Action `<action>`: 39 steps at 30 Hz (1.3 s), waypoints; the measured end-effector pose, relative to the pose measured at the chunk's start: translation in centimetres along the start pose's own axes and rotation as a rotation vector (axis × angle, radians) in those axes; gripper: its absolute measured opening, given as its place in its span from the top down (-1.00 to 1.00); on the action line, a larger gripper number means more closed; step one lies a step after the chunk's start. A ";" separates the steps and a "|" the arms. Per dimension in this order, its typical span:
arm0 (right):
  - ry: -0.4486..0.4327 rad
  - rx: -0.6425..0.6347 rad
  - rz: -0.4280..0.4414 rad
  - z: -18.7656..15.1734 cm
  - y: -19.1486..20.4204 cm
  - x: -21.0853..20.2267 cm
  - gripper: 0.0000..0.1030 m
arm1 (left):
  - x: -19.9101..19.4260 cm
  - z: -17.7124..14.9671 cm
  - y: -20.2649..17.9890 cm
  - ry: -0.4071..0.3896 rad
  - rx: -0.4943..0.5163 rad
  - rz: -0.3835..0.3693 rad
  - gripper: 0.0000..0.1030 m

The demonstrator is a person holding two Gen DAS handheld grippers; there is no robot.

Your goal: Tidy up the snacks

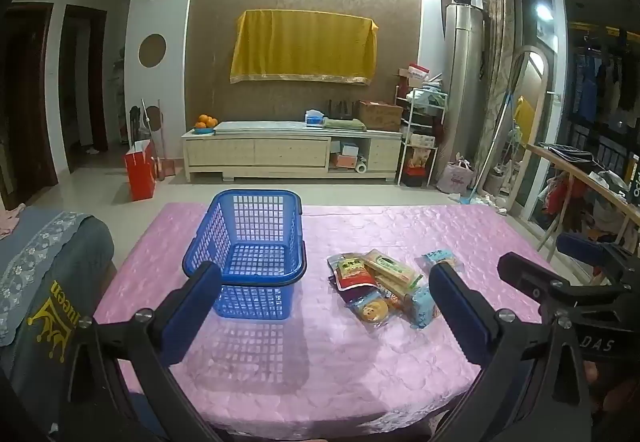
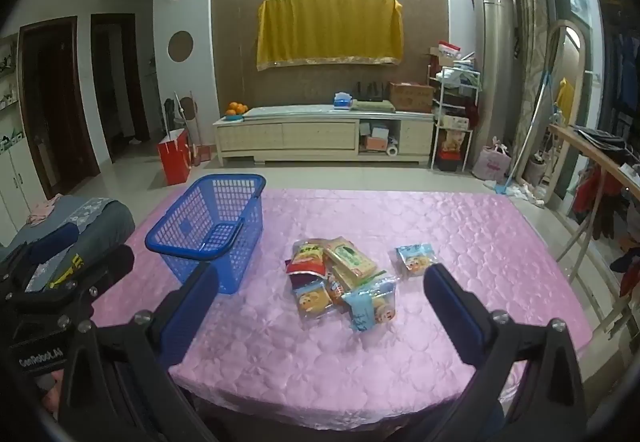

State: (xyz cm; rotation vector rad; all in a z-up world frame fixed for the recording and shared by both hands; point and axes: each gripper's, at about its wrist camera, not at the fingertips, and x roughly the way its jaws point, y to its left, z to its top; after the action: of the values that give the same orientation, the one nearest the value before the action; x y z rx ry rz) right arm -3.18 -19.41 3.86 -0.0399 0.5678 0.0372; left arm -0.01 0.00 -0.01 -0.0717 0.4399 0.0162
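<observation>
Snacks [image 2: 340, 278] heaped at frame centre on pink cloth [image 2: 460, 234]; blue basket [image 2: 208, 226] left of centre, empty. Left gripper [image 1: 324, 282] and right gripper [image 2: 320, 286] both spread, nothing held. Risk: overlapping slippery wrappers, so a pinch may drag neighbours or slip off.

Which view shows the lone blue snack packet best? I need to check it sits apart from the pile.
The right wrist view: the lone blue packet lies fully visible on the pink tablecloth, clear of the snack pile. In the left wrist view the same packet is partly hidden behind a finger of the left gripper.
</observation>
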 end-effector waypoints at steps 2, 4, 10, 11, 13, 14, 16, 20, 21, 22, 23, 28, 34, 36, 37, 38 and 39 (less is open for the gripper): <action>-0.001 -0.005 -0.003 0.1 0.1 0.1 -1.00 | 0.0 0.0 0.0 -0.001 -0.006 -0.005 -1.00; -0.003 -0.010 -0.003 0.1 0.2 0.3 -1.00 | -0.2 0.0 -0.1 -0.001 -0.006 -0.008 -1.00; -0.010 -0.005 0.015 0.1 0.2 -0.5 -1.00 | 0.4 -0.5 0.6 0.001 -0.004 0.002 -1.00; -0.008 -0.003 0.016 0.1 0.3 -0.5 -1.00 | 0.5 -0.6 0.7 0.006 -0.006 0.004 -1.00; 0.009 -0.008 0.018 0.1 0.5 0.0 -1.00 | 0.1 0.0 0.3 0.016 -0.009 0.014 -1.00; 0.011 -0.008 0.019 0.1 0.5 0.0 -1.00 | 0.1 0.0 0.3 0.018 -0.010 0.014 -1.00; 0.019 -0.003 0.024 0.1 0.4 0.1 -1.00 | 0.1 0.0 0.3 0.019 -0.009 0.016 -1.00; 0.022 -0.004 0.015 0.1 0.3 0.0 -1.00 | 0.1 0.0 0.2 0.020 0.000 0.021 -1.00; 0.019 -0.005 0.008 0.1 0.3 -0.1 -1.00 | 0.2 -0.1 0.3 0.021 0.001 0.018 -1.00; 0.019 -0.006 0.006 0.1 0.3 -0.1 -1.00 | 0.2 -0.1 0.3 0.021 0.002 0.019 -1.00; 0.021 -0.004 0.007 0.1 0.2 -0.1 -1.00 | 0.2 -0.1 0.3 0.020 0.002 0.021 -1.00; 0.032 -0.001 0.018 -0.2 0.3 0.2 -1.00 | 0.1 0.0 0.2 0.020 0.002 0.028 -1.00; 0.035 -0.001 0.019 -0.2 0.2 0.2 -1.00 | 0.0 -0.1 0.4 0.021 -0.003 0.031 -1.00; 0.038 0.000 0.019 -0.4 0.2 0.1 -1.00 | 0.0 -0.1 0.5 0.022 -0.002 0.034 -1.00; 0.037 0.000 0.020 -0.4 0.2 0.0 -1.00 | -0.1 -0.2 0.5 0.022 -0.002 0.034 -1.00; 0.038 0.000 0.018 -0.4 0.3 0.1 -1.00 | -0.1 -0.2 0.5 0.022 -0.001 0.034 -1.00; 0.039 0.000 0.016 -0.4 0.3 0.1 -1.00 | -0.1 -0.2 0.6 0.023 0.000 0.032 -1.00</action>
State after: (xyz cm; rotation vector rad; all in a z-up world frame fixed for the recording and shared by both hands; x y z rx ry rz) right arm -3.33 -19.14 3.42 -0.0363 0.6072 0.0523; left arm -0.23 0.57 -0.18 -0.0649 0.4640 0.0472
